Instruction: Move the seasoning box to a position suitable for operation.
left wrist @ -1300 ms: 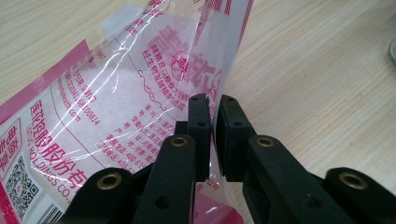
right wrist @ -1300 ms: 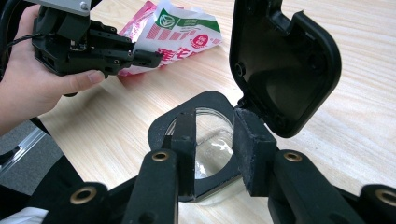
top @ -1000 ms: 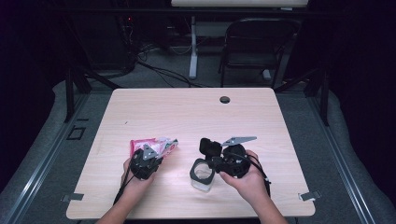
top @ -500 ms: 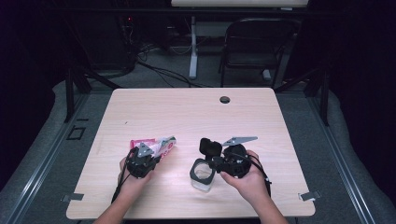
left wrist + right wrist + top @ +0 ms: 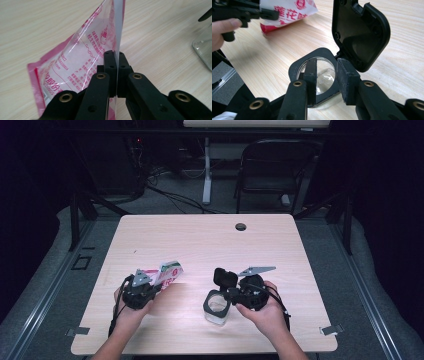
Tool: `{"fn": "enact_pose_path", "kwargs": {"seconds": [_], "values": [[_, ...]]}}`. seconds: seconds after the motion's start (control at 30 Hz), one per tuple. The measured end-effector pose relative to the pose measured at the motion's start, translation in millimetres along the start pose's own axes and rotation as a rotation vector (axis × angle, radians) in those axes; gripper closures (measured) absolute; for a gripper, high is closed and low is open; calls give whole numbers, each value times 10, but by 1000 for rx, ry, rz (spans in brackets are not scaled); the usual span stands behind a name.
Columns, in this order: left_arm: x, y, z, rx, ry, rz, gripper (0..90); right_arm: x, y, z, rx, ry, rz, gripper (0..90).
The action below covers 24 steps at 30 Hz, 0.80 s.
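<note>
Here the left tool (image 5: pixel 115 72) is pressed together on the edge of a clear pink-printed packet (image 5: pixel 82 60), lower left in the high view, the packet (image 5: pixel 167 271) lifted off the wood. The right tool (image 5: pixel 325 75) grips the black collar of a clear jar (image 5: pixel 322 72), one jaw inside the mouth, one outside; its hinged lid (image 5: pixel 359 32) stands up. The jar (image 5: pixel 216 306) sits lower centre on the pale wooden counter (image 5: pixel 210 240). Beyond lie grey floor, cables and a dark folding chair (image 5: pixel 272 170).
</note>
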State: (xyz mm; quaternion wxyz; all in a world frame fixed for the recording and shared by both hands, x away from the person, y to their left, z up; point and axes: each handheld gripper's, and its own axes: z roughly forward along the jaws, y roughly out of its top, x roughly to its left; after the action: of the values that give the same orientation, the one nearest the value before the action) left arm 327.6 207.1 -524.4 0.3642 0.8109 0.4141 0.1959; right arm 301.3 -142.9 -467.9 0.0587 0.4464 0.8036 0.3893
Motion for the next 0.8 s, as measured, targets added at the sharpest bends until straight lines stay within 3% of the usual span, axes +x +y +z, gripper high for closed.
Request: {"fn": "enact_pose_path", "kwargs": {"seconds": [0.13,0.4,0.67,0.8], "values": [[38,20,-100,-15,25,12,900,-2,-1,-3,-10,3,0,704],[126,78,-214,-24,32,4,900,-14,-3,-9,-20,-2,2,704],[188,218,-340,-26,61,40,900,-25,-6,-15,-20,-8,8,707],[247,341,-474,-62,95,46,900,-38,-7,-22,-32,-9,14,707]]}}
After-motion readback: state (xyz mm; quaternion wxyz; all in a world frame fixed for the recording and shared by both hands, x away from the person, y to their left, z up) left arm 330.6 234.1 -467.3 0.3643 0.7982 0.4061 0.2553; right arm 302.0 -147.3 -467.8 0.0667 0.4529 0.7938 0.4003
